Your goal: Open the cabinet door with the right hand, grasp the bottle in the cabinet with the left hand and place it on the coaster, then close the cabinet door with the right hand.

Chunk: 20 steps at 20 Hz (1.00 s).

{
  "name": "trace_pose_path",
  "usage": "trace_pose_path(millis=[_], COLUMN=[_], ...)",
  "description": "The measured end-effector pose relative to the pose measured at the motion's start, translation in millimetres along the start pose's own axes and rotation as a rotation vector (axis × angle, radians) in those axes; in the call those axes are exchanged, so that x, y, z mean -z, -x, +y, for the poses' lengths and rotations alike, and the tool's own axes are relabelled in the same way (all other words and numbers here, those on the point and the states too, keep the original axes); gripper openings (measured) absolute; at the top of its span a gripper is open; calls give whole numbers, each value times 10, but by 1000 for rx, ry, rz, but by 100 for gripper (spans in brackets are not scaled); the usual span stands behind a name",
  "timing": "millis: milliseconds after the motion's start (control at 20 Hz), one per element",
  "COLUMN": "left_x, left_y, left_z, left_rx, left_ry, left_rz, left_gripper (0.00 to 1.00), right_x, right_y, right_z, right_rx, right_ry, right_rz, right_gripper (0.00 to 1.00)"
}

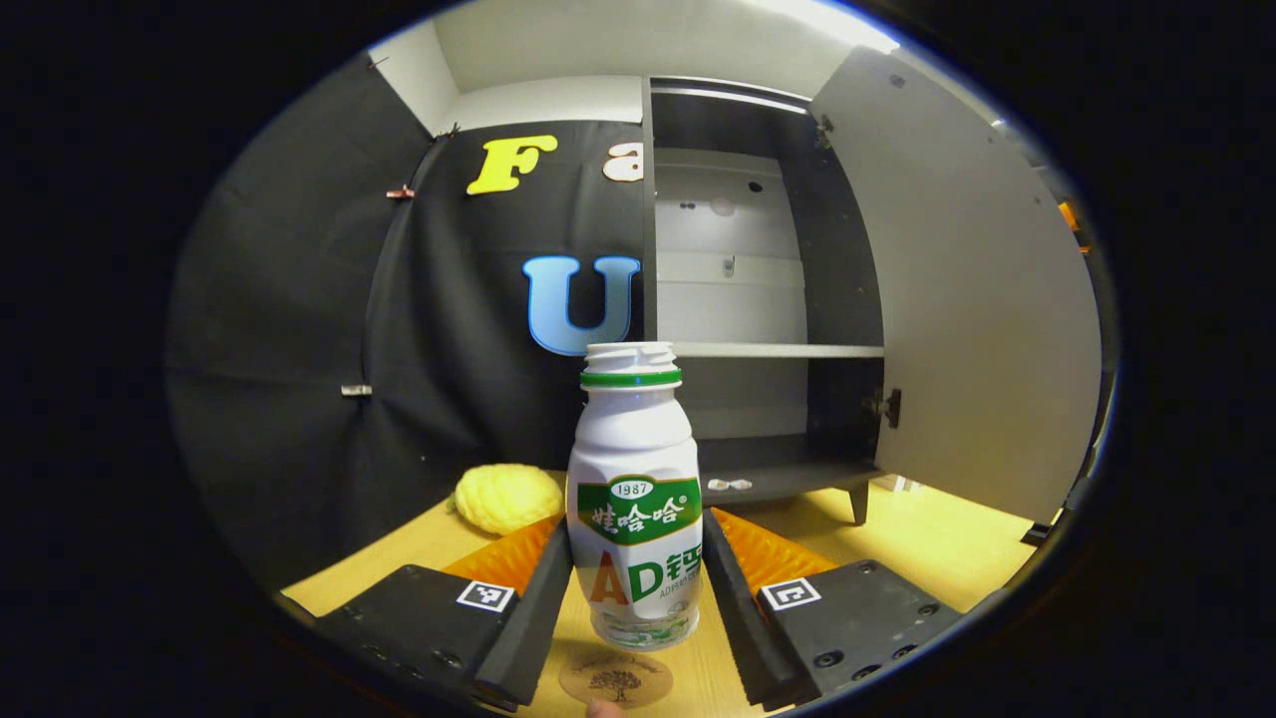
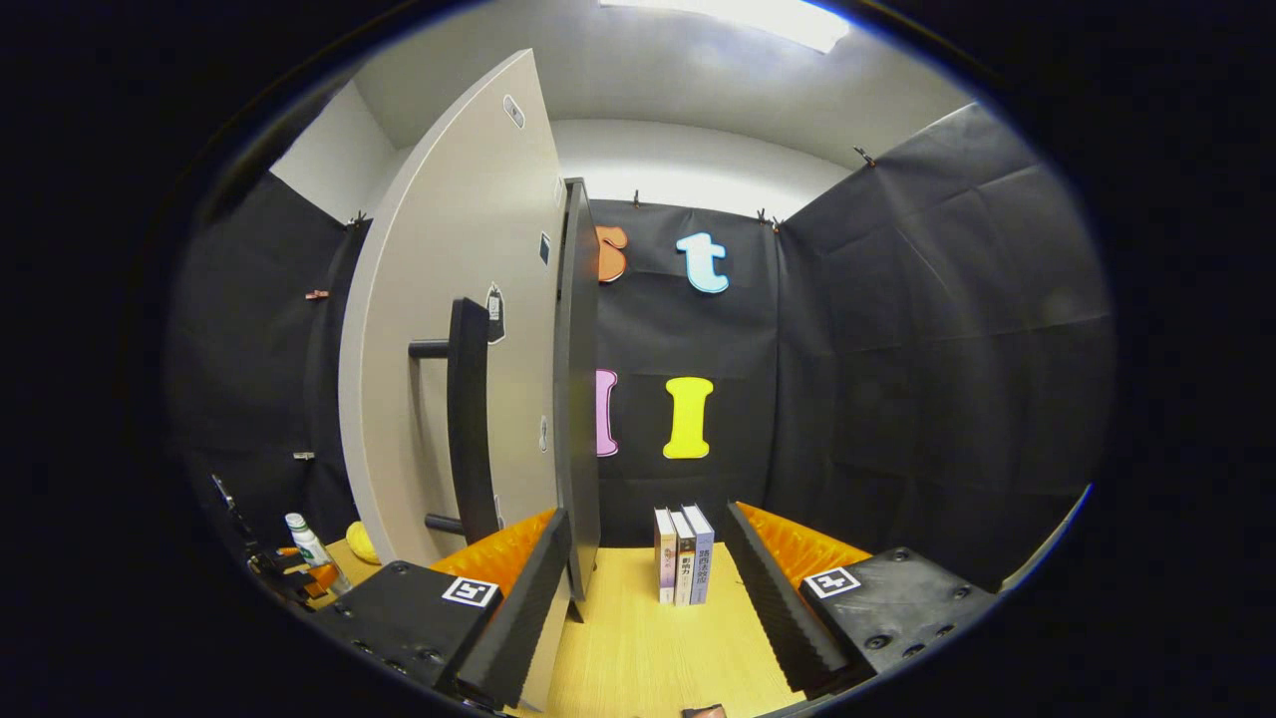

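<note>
Left gripper [image 1: 636, 588]: its fingers are clenched on the white plastic bottle with a green band and green label [image 1: 635, 499], one finger pressed to each side of the lower body.
Bottle: upright, cap end up, held just above the round brown coaster with a tree print [image 1: 615, 679]; whether its base touches the coaster cannot be told.
Coaster: lies flat on the yellow wooden counter [image 1: 927, 538], at the near edge between the fingers.
Cabinet [image 1: 768, 299]: stands behind the bottle on short legs, a dark interior with a pale back panel and one shelf across the middle.
Cabinet door [image 1: 982, 299]: swung wide open to the right in the left gripper view; in the right gripper view its outer face with a long dark vertical handle [image 2: 469, 419] stands just left of that gripper.
Right gripper [image 2: 648, 588]: fingers released, spread apart with nothing between them, near the door's edge.
Yellow knobbly ball [image 1: 508, 497]: rests on the counter left of the bottle.
Three upright books [image 2: 683, 553]: stand together on the counter by the black wall.
</note>
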<state>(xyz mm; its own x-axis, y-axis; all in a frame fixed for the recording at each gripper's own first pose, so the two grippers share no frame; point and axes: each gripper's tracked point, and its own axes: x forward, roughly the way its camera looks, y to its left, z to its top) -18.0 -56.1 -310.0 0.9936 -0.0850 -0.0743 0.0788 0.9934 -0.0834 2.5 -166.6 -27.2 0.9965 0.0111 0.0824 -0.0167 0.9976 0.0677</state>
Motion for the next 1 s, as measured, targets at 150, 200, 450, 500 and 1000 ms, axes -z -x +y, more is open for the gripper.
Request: trace_pose_path(millis=[150,200,450,500,1000], left_x=[330,391,634,687,925], left_y=[51,68,112,104,166], left_z=[116,154,220,231,186], left_rx=[-35,-45,-46,-51,-68], left_ry=[15,4,-10,-7,-20], left_rz=[29,40,59,65,79], left_gripper=[75,75,75,75,80], right_x=[93,112,213,219,311], right_y=[-40,-57,-102,-104,-108], right_z=[-37,-48,-113,-140,-88], right_rx=[4,8,26,33,32], right_ry=[0,-6,-21,-5,13], right_rz=[-8,-11,-10,-10,-2], right_gripper=[95,95,95,95,95])
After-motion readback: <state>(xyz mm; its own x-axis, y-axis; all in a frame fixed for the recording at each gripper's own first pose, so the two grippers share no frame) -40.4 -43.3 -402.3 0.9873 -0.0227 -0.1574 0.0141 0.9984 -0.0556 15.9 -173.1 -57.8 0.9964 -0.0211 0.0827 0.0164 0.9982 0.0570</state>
